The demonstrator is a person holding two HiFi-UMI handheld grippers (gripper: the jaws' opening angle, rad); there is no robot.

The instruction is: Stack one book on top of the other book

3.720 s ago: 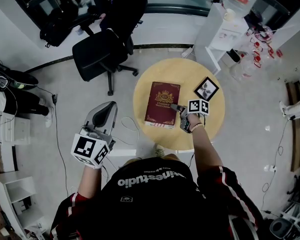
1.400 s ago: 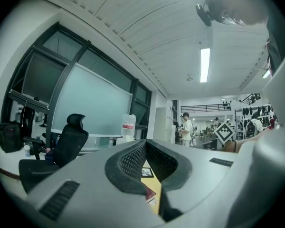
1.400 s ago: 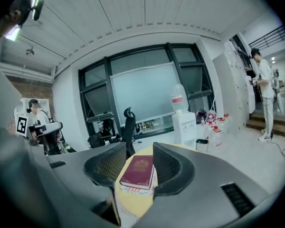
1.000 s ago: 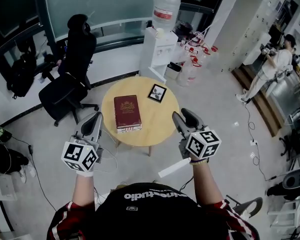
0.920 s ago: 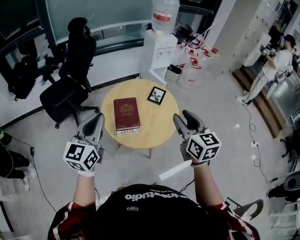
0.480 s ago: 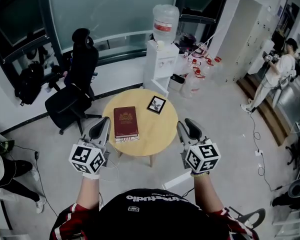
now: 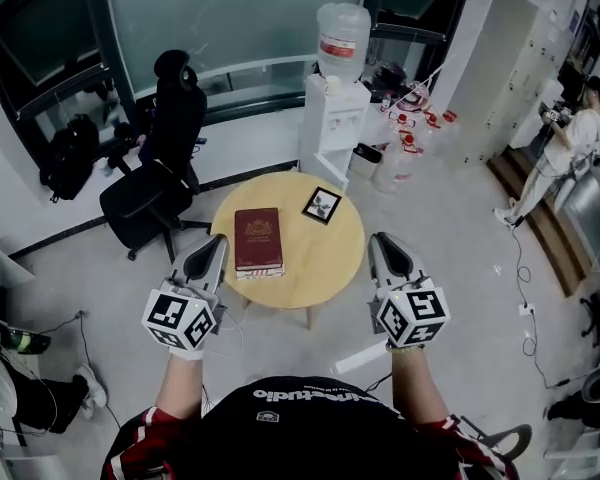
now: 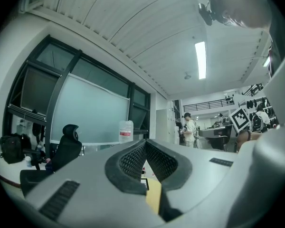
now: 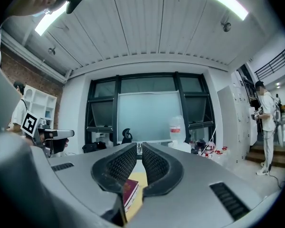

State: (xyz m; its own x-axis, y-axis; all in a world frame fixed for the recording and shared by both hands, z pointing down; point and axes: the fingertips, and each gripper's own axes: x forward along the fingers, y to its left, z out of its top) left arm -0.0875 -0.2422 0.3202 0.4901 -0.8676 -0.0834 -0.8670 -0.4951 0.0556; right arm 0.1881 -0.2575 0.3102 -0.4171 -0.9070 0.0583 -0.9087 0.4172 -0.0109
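A dark red book (image 7: pixel 258 238) lies on the left half of the round wooden table (image 7: pixel 325 258); pale page edges show at its near end, and I cannot tell whether a second book lies under it. Both grippers hang level in the air on the near side of the table, apart from the book. My left gripper (image 7: pixel 216 244) is shut and empty, its tips touching in the left gripper view (image 8: pixel 145 141). My right gripper (image 7: pixel 380 240) is closing with nothing between its jaws; a thin slit remains between its pads (image 9: pixel 138 146). Below the right jaws the book (image 9: pixel 129 191) shows.
A small black-framed picture (image 7: pixel 322 204) lies on the table's far right. A black office chair (image 7: pixel 165 168) stands to the left, a water dispenser (image 7: pixel 340 88) behind, with water bottles (image 7: pixel 410 118) on the floor. A person (image 7: pixel 570 148) stands far right.
The right gripper's jaws have narrowed from clearly apart to almost together. Both grippers have drawn slightly up and inward, and the table now sits farther off in the head view.
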